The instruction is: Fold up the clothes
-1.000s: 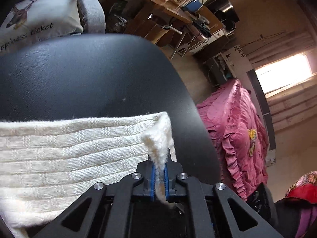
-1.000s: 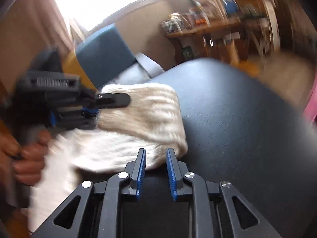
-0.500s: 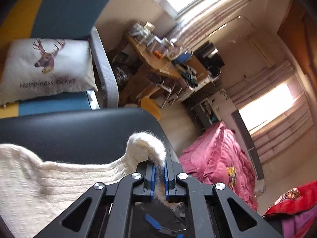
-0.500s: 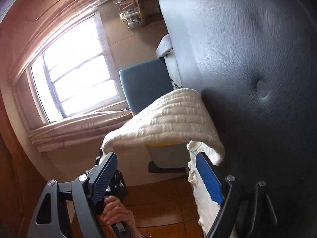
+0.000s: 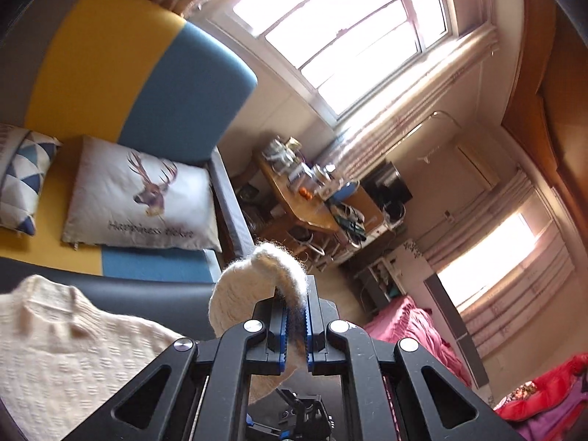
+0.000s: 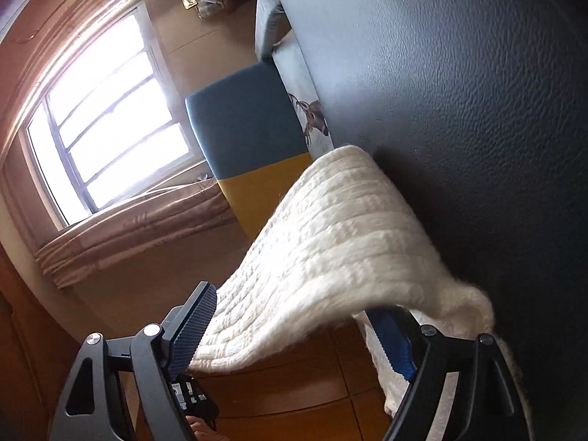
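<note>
A cream knitted garment [image 5: 55, 352] lies partly on a black leather surface [image 5: 128, 290]. My left gripper [image 5: 294, 316] is shut on one corner of it, and the corner curls up over the fingertips. In the right wrist view the camera is rolled sideways. The garment [image 6: 330, 239] hangs lifted off the black surface [image 6: 477, 110] and sags across the gap of my right gripper [image 6: 290, 305]. That gripper is wide open. Its left finger [image 6: 194, 327] touches the cloth's edge, and its blue-padded right finger [image 6: 389, 345] is half hidden behind the cloth.
A yellow and blue sofa [image 5: 128, 84] with a deer-print pillow [image 5: 143, 202] stands behind the black surface. A cluttered wooden table [image 5: 305, 202] and a pink-covered bed [image 5: 411, 334] lie beyond. A person's hand [image 6: 200, 430] shows at the bottom of the right wrist view.
My left gripper has lifted the garment's corner higher and tilted up towards the window. My right gripper opened wide, rolled sideways and came closer under the raised cloth.
</note>
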{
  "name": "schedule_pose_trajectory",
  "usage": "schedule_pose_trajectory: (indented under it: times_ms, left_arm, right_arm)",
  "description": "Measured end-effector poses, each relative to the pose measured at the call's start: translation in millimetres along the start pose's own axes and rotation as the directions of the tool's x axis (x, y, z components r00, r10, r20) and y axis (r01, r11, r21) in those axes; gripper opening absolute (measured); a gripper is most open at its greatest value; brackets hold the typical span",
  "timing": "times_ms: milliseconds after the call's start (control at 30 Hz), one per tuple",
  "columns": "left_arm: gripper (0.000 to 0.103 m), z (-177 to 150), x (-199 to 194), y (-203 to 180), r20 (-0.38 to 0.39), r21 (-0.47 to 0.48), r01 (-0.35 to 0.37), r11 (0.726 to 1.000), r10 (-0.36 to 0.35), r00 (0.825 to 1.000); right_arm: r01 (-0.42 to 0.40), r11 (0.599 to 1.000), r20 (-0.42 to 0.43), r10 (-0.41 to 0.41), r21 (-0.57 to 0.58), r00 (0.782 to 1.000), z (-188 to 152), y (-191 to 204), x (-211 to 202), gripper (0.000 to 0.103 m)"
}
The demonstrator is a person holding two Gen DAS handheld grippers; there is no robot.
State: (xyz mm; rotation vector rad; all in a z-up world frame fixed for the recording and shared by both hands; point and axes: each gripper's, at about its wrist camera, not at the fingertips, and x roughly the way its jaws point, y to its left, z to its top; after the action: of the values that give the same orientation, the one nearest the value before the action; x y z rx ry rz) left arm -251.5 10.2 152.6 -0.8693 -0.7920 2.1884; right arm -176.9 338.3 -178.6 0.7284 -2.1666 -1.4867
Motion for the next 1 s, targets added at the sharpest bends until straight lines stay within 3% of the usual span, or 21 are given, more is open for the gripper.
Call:
schedule_pose_trajectory:
  times_ms: [100, 267, 600, 867, 1000]
  left_arm:
    - [0.007, 3.8, -31.8, 20.5, 0.043, -0.026, 0.002, 1.000, -0.001, 0.999]
    - [0.007, -10.1, -70.2, 70.6, 0.072, -0.077, -0.050, 0.996, 0.055, 0.996]
    - [0.007, -43.7, -137.4, 174.0, 0.099, -0.188, -0.172, 0.967, 0.193, 0.976]
    - [0.007, -93.6, -152.5, 270.0, 0.019, -0.287, -0.356, 0.889, 0.377, 0.926]
    - [0.007, -115.5, -158.6, 310.2, -0.024, -0.314, -0.441, 0.840, 0.458, 0.889]
  right_arm:
    - [0.028, 1.000, 0.004, -0.028, -0.007, 1.000, -3.6, -5.4, 13.1, 0.085]
    - [0.067, 0.997, 0.019, -0.067, -0.039, 0.998, -8.6, -7.7, 22.1, 0.085]
    - [0.191, 0.956, 0.002, -0.196, -0.221, 0.981, -24.1, 7.2, 38.9, 0.084]
    - [0.279, 0.891, 0.003, -0.297, -0.359, 0.955, -36.8, 18.5, 52.2, 0.084]
    - [0.272, 0.898, -0.004, -0.292, -0.347, 0.956, -38.9, 15.4, 49.9, 0.084]
